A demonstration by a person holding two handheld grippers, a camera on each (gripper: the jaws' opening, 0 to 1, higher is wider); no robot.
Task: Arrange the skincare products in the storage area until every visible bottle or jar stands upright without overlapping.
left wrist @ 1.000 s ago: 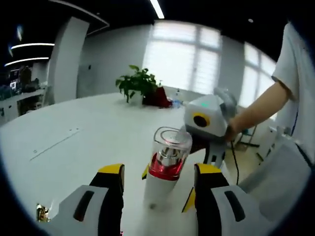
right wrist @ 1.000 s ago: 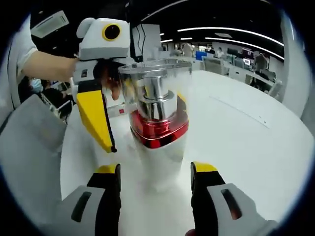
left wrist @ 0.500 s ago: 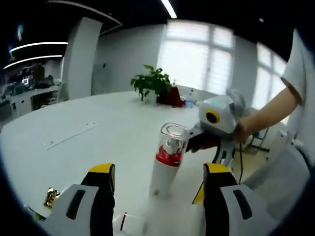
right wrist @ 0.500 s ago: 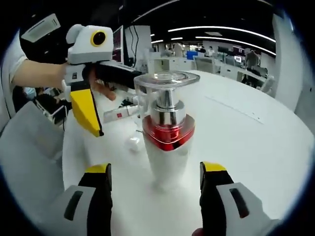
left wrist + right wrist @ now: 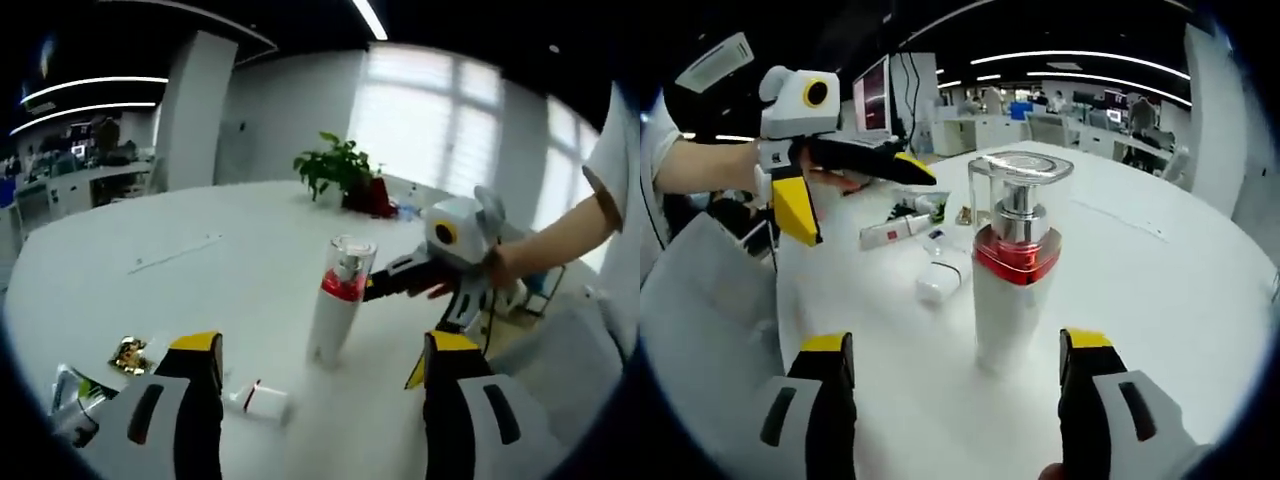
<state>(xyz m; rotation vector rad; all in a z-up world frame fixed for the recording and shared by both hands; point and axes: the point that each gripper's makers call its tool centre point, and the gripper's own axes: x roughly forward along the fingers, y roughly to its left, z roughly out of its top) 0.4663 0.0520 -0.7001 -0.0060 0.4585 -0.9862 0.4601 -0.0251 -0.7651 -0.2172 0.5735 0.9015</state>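
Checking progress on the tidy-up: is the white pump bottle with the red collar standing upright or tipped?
Upright. The pump bottle stands on its base on the white table, clear cap on top, with neither tool touching it.

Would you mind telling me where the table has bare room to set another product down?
The table is bare on the far side of the pump bottle in the right gripper view, toward the desks. It is crowded beyond the bottle near the left claw: a small white tube, a flat box and wrappers.
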